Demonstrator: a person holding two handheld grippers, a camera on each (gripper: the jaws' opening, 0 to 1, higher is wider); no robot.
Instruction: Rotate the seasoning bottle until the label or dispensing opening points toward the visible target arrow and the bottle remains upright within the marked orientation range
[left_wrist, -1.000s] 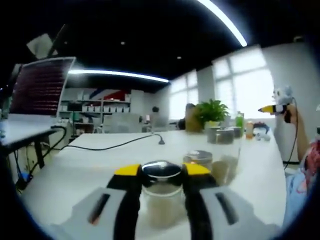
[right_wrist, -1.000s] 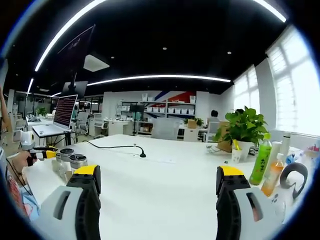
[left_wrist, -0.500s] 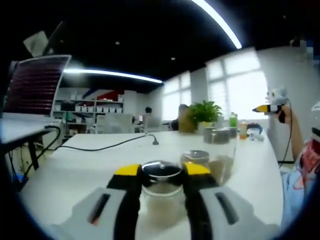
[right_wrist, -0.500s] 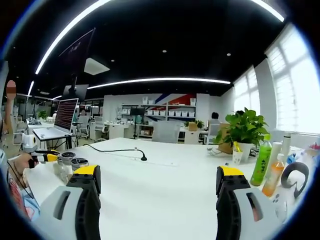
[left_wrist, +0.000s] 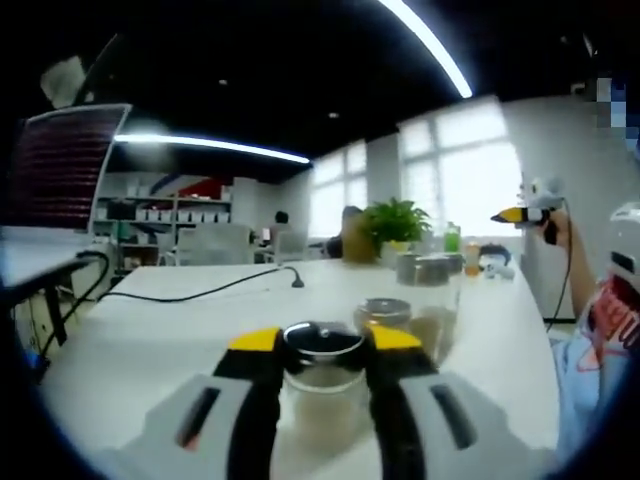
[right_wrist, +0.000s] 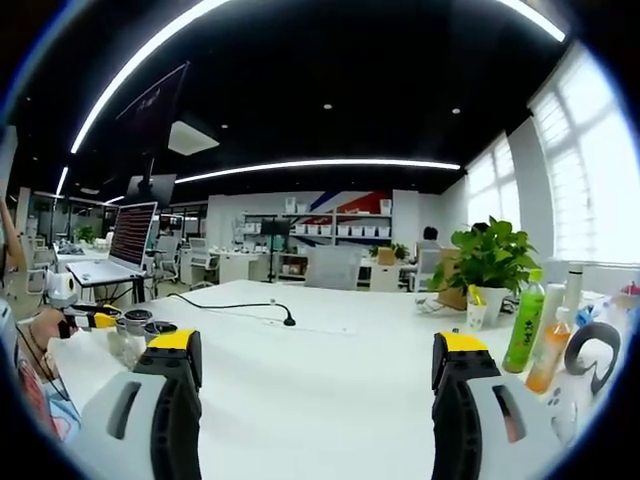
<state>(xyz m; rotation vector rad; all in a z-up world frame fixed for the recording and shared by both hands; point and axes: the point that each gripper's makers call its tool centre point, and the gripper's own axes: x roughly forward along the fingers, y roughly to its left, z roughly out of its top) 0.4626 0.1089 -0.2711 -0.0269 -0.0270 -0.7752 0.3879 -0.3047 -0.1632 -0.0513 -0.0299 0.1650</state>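
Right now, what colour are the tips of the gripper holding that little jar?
Yellow tips on black jaws, clearest in the left gripper view, where the left gripper clamps the seasoning bottle.

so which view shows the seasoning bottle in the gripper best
The left gripper view: the seasoning bottle sits close up between the left gripper jaws, dark cap and pale contents clear. The right gripper view shows small capped jars far off at its left edge; I cannot tell which is held.
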